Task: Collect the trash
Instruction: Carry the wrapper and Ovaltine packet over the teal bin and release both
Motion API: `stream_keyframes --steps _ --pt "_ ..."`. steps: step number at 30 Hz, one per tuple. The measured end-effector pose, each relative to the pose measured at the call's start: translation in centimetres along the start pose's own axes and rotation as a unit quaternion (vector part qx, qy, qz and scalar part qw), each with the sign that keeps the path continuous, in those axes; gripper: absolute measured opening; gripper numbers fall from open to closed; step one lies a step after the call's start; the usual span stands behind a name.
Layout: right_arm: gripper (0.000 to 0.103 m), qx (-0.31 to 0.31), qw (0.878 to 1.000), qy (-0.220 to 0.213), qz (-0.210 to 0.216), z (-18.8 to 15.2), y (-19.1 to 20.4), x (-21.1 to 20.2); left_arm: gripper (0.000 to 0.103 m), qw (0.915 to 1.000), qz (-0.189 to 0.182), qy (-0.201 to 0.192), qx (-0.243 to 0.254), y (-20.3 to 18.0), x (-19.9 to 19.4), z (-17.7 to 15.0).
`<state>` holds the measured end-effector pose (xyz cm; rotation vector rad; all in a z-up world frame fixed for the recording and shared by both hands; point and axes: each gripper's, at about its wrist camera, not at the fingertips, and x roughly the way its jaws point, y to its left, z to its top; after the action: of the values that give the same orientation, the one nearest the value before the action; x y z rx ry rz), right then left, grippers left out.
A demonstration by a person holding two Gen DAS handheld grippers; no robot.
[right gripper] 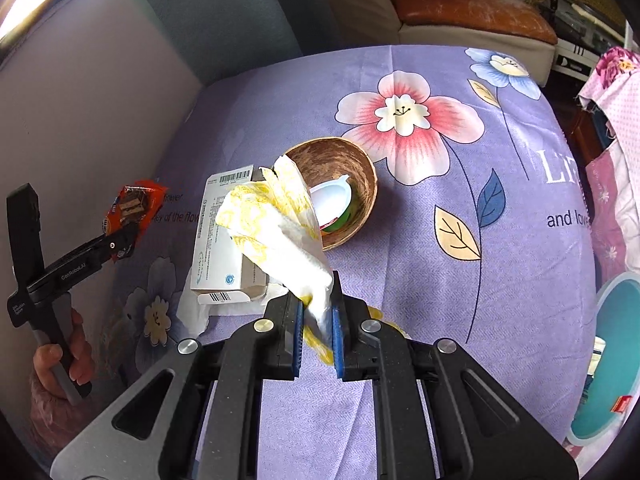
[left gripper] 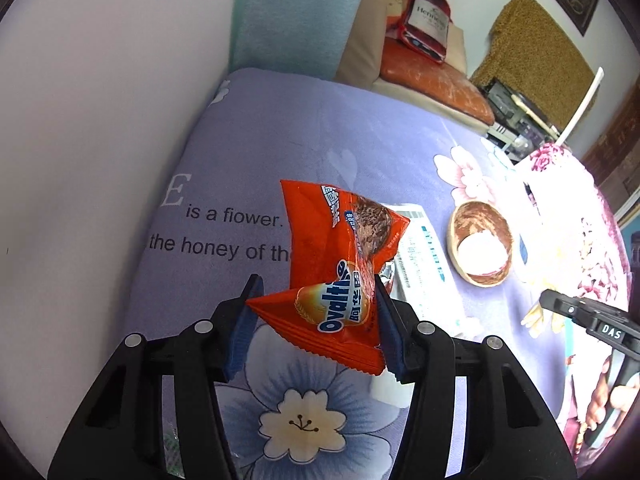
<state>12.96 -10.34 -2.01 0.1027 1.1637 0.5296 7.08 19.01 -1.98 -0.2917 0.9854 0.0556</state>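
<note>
My left gripper (left gripper: 316, 290) is shut on an orange Ovaltine snack wrapper (left gripper: 344, 248), which it holds lifted above the purple flowered cloth (left gripper: 240, 152). From the right wrist view the same wrapper (right gripper: 134, 204) hangs at the far left in the left gripper (right gripper: 122, 240), which a hand (right gripper: 60, 360) carries. My right gripper (right gripper: 318, 304) is shut on a crumpled yellow-and-white paper wrapper (right gripper: 280, 220), raised over the table.
A coconut-shell bowl (right gripper: 360, 172) holds a white plastic cup (right gripper: 332, 196). Beside it a white medicine box (right gripper: 224, 240) lies on a white tissue (right gripper: 192, 312). A teal bin (right gripper: 612, 360) stands off the table's right edge. A wall borders the left side.
</note>
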Motion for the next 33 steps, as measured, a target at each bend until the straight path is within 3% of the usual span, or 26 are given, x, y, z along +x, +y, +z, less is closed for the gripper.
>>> stream_keyframes --steps 8,16,33 --pt "0.011 0.042 0.999 -0.022 -0.002 -2.7 -3.7 -2.9 0.055 0.9974 -0.036 0.021 0.058 -7.1 0.0 -1.3" --pt "0.011 0.094 0.994 -0.052 -0.024 -5.5 -9.1 -6.1 0.055 0.9886 -0.065 0.05 0.126 -16.3 2.3 -3.4" --pt "0.011 0.224 0.964 -0.134 -0.059 -11.9 -23.0 -13.3 0.055 0.9499 -0.089 0.09 0.286 -35.7 5.8 -8.2"
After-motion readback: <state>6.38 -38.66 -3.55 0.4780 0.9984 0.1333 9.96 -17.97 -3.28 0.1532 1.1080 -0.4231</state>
